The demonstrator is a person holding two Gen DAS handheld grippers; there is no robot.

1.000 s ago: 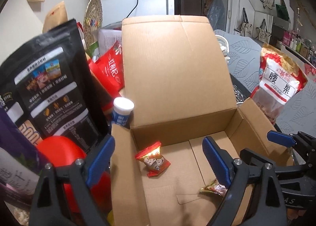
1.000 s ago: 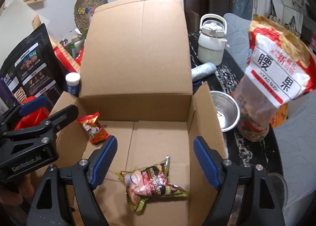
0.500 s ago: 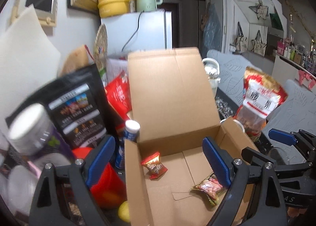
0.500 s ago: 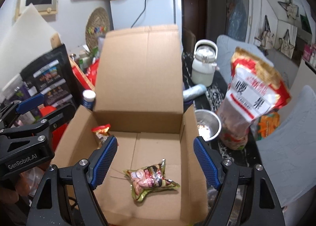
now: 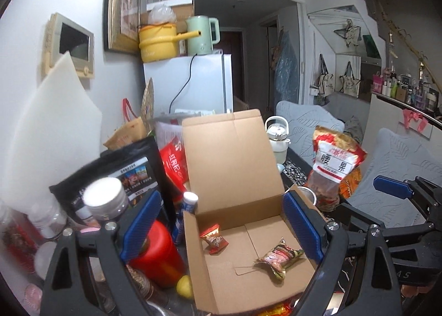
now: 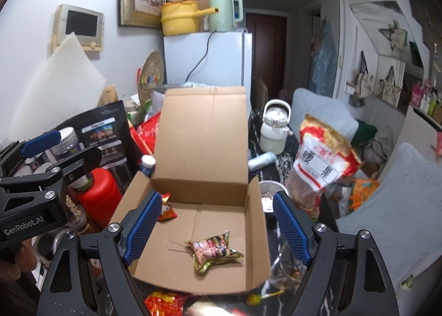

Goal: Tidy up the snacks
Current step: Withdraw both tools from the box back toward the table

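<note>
Two snack packets lie in the open cardboard box (image 6: 193, 222): a small red packet (image 5: 214, 239) at its left wall, a green-edged packet (image 6: 216, 251) mid-floor. The left gripper (image 5: 221, 229) and right gripper (image 6: 216, 229) stand wide, holding nothing. Judged incomplete: an orange-red packet (image 6: 161, 302) lies outside, before the box.

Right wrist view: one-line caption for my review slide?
Open right tongs above a cardboard box holding two snack packets, left tongs alongside.

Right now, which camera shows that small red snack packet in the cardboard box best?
The left wrist view: the small red snack packet lies fully visible on the box floor. In the right wrist view, it sits partly hidden behind a blue finger of the tongs.
</note>
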